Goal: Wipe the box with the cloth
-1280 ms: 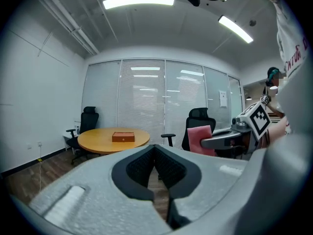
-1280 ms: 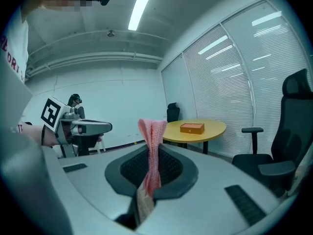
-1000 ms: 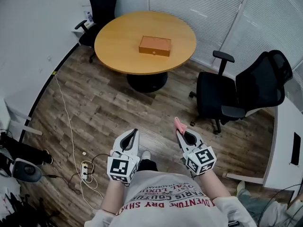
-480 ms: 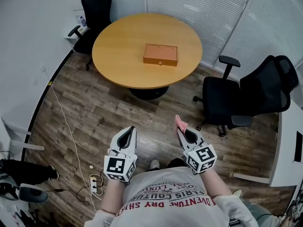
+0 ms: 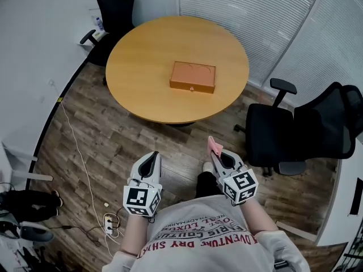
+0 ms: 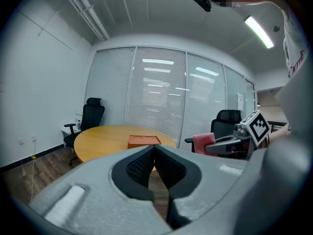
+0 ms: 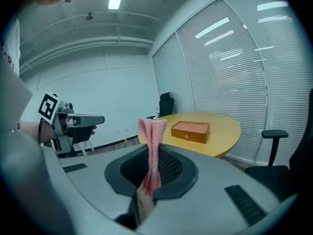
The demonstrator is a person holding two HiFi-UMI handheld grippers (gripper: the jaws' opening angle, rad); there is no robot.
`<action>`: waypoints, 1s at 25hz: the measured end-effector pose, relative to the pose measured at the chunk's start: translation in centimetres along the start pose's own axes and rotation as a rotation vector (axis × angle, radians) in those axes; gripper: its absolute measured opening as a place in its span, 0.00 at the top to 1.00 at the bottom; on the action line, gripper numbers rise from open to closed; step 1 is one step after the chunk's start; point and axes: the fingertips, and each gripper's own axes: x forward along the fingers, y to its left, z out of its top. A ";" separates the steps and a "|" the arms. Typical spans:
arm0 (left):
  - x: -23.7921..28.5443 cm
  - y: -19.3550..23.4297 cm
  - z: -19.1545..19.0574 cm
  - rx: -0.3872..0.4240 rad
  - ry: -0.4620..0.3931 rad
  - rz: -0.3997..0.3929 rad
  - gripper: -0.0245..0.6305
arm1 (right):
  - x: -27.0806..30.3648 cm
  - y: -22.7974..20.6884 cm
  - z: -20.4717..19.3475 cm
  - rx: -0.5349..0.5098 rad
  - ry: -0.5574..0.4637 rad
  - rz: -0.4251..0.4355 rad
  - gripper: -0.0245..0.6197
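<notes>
On the round wooden table [image 5: 136, 61], well ahead of the person, sits a flat orange rectangular box [image 5: 193, 76]. The right gripper [image 5: 215, 154] pinches a folded pink cloth [image 5: 214, 145] upright; the left gripper [image 5: 155, 156] has its jaws pressed together.

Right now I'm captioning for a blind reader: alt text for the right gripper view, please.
The right hand-held gripper is shut on a pink cloth; beyond it, an orange box sits on a round wooden table.
</notes>
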 end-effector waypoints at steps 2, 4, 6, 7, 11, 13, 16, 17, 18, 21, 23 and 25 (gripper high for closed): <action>3.4 0.2 1.1 -0.008 -0.001 0.027 0.95 | 1.9 -3.1 1.3 -0.014 0.007 0.030 0.91; 7.0 0.1 2.4 -0.011 -0.001 0.050 0.95 | 3.7 -6.5 2.8 -0.042 0.016 0.063 0.91; 10.7 0.0 3.7 -0.013 0.000 0.072 0.95 | 5.3 -10.0 4.2 -0.063 0.034 0.097 0.91; 12.5 -0.1 4.2 -0.016 0.000 0.082 0.95 | 6.1 -11.7 4.8 -0.070 0.045 0.110 0.91; 19.1 -0.4 4.8 -0.025 0.017 0.105 0.95 | 9.3 -18.0 5.9 -0.106 0.102 0.136 0.91; 22.6 -0.2 4.4 -0.026 0.033 0.104 0.95 | 11.5 -21.3 6.2 -0.125 0.120 0.134 0.91; 27.3 1.1 4.1 -0.028 0.062 0.096 0.95 | 15.2 -25.1 7.2 -0.131 0.139 0.137 0.91; 28.2 1.6 4.0 -0.027 0.072 0.098 0.95 | 16.2 -25.8 7.3 -0.134 0.148 0.143 0.91; 29.0 2.0 3.8 -0.026 0.081 0.100 0.95 | 17.0 -26.3 7.2 -0.142 0.159 0.149 0.91; 31.4 3.7 3.0 -0.016 0.104 0.094 0.95 | 19.8 -27.2 6.7 -0.196 0.204 0.161 0.91; 33.5 5.8 2.6 -0.016 0.122 0.088 0.95 | 22.6 -27.7 6.8 -0.237 0.236 0.152 0.91; 35.5 8.2 2.0 -0.020 0.142 0.081 0.95 | 25.6 -27.9 7.3 -0.270 0.264 0.136 0.91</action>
